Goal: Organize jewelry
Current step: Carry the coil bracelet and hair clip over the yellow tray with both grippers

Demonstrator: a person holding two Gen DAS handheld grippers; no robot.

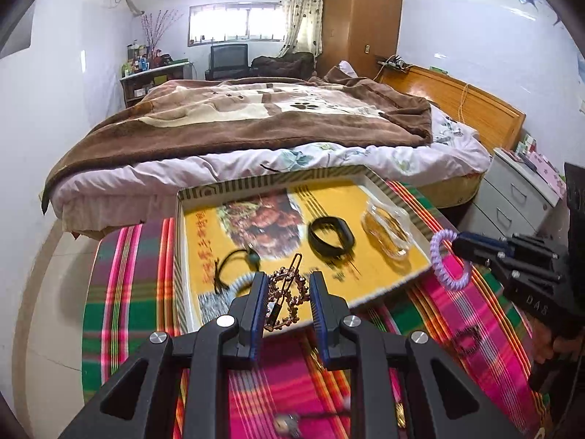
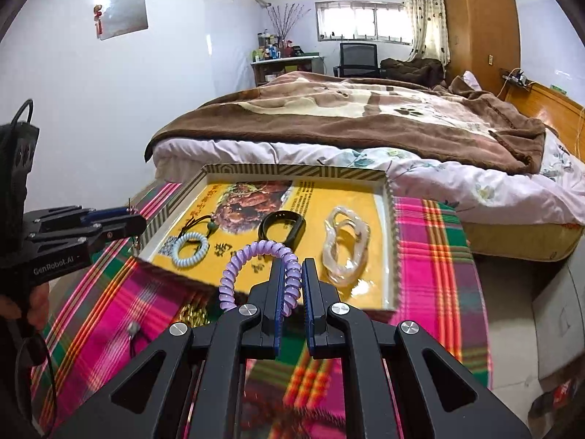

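Note:
My left gripper (image 1: 287, 283) is shut on a bronze beaded hair clip (image 1: 294, 296) with a gold pin, held above the near edge of the yellow tray (image 1: 274, 179). My right gripper (image 2: 294, 267) is shut on a purple coil hair tie (image 2: 248, 256), which it holds over the tray's near edge. Each gripper also appears in the other's view: right gripper (image 1: 459, 245) with the purple tie (image 1: 448, 259), left gripper (image 2: 140, 221). Inside the tray (image 2: 292, 170) lie a black band (image 2: 281, 225), clear bangles (image 2: 345, 245), a pale blue coil tie (image 2: 190, 245) and a corded green bead (image 2: 210, 226).
The tray rests on a striped pink and green cloth (image 2: 431, 241). On the cloth lie a gold piece (image 2: 192, 314), a small grey bead on a cord (image 2: 133, 327) and a dark ring (image 1: 466, 338). A bed (image 1: 256, 120) stands behind, with grey drawers (image 1: 512, 197) at the right.

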